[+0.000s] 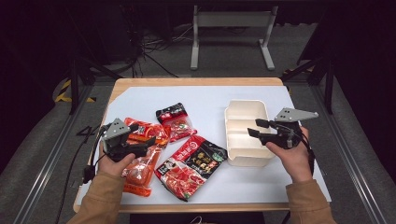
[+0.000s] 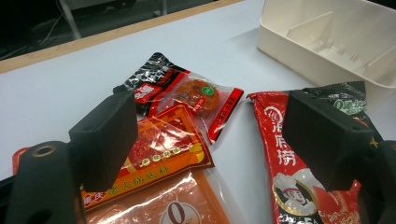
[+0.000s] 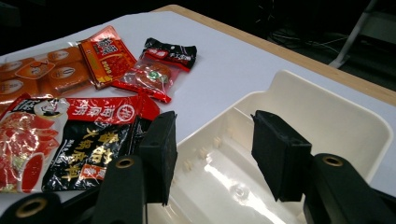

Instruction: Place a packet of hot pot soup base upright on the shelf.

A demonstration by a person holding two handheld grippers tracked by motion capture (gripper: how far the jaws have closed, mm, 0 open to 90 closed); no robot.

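1. The left gripper [image 1: 148, 143] hangs with its jaws spread wide and nothing between them. It sits just over the orange sauce packet [image 1: 145, 133], near the tabletop's left edge. In the left gripper view that orange sauce packet [image 2: 159, 149] lies directly below the gap.

2. The right gripper [image 1: 256, 128] is also spread wide and holds nothing. Its jaws reach over the white divided tray [image 1: 243, 109], toward the tabletop's right edge. In the right gripper view the white divided tray [image 3: 327, 112] lies under and beyond the jaws.

3. Outward from the left gripper lie four packets, all flat on the white tabletop [image 1: 205, 98]:
   - the orange sauce packet under the jaws;
   - a long clear orange packet [image 1: 137, 175] toward the near edge, partly under the person's left hand;
   - a small red and black packet [image 1: 175, 120] toward the middle;
   - a large red and black soup-base packet [image 1: 191, 164], between the left pile and the tray, with its corner just beside the tray's left wall.

4. The tray shows bare compartments with nothing in them.

5. Progress, as I judge it: the work looks like loading packets into the tray, and it has barely begun. No packet is gripped and none is in the tray; all four remain to be picked up and placed.
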